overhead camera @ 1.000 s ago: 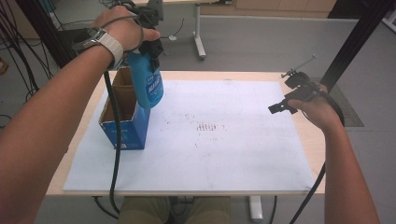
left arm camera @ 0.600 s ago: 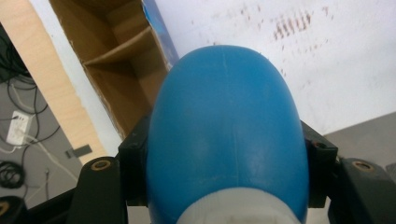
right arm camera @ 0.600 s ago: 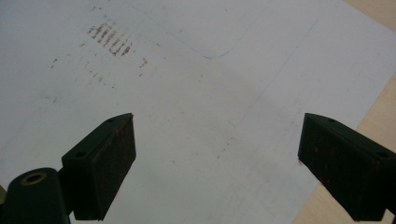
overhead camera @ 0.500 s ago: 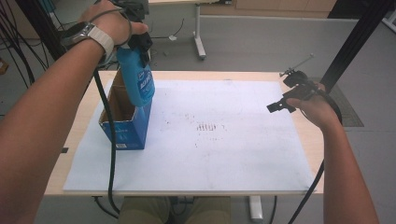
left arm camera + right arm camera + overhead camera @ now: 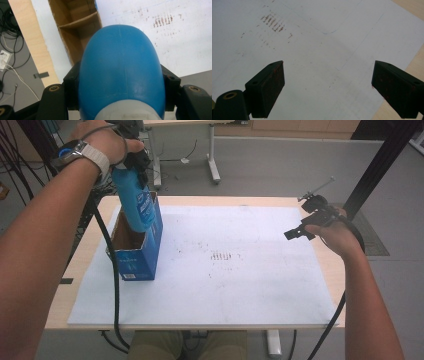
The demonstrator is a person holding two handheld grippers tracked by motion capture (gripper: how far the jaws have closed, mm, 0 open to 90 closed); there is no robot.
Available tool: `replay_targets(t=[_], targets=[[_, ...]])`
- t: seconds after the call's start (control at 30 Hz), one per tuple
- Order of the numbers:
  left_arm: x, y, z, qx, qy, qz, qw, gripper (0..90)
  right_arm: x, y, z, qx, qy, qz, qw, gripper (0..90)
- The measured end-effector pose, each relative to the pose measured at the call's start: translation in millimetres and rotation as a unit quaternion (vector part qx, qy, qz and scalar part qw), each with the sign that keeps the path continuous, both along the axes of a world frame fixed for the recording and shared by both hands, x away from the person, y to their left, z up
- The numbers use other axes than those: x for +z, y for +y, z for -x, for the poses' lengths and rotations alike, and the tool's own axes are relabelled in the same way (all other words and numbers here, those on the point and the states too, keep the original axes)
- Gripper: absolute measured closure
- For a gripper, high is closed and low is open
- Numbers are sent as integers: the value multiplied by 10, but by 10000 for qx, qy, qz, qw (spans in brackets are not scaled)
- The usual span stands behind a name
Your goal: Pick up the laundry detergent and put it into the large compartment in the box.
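Note:
A blue plastic bottle (image 5: 134, 200) hangs upright from my left gripper (image 5: 133, 159), which is shut on its upper part. Its lower end is over the open top of a blue cardboard box (image 5: 139, 260) standing at the table's left. In the left gripper view the bottle's (image 5: 120, 67) rounded body sits between the two black jaws of the left gripper (image 5: 120, 85), and the box's (image 5: 77, 32) brown inside with a divider lies below. My right gripper (image 5: 300, 218) is held above the right side of the table. Nothing is between the widely open jaws of the right gripper (image 5: 328, 87).
A white sheet (image 5: 225, 290) covers most of the wooden table (image 5: 210, 199) and has faint brown marks (image 5: 225, 256) in its middle. A black post (image 5: 380, 165) rises behind the right edge. Cables (image 5: 10, 50) lie on the floor at the left.
My left hand has carried the bottle to the left, from the box's right wall to above its opening. The right hand has stayed put.

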State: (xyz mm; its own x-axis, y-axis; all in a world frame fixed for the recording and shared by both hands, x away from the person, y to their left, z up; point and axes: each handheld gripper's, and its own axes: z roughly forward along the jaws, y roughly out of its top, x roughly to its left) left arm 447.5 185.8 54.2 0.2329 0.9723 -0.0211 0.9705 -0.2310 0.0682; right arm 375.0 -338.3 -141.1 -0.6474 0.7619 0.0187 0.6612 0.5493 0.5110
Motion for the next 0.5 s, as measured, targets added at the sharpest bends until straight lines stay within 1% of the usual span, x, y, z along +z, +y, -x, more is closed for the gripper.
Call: replay_targets(t=[0.17, 0.2, 0.27, 0.3, 0.37, 0.5], targets=[[4, 62, -2, 104, 18, 43, 9999, 376, -2, 5, -9, 5, -5, -4, 10000, 111], [8, 74, 5, 125, -8, 55, 9999, 376, -5, 8, -12, 10, -5, -8, 10000, 111], [12, 90, -1, 158, 15, 47, 9999, 375, -8, 18, -19, 21, -4, -7, 10000, 111], [16, 100, 8, 181, -16, 56, 9998, 376, -9, 21, -21, 23, -3, -8, 10000, 111], [18, 122, 1, 227, 14, 55, 9997, 376, -13, 28, -28, 32, 0, -14, 10000, 111], [30, 169, 5, 292, 7, 72, 9995, 376, -18, 40, -38, 40, 4, -20, 10000, 111]])
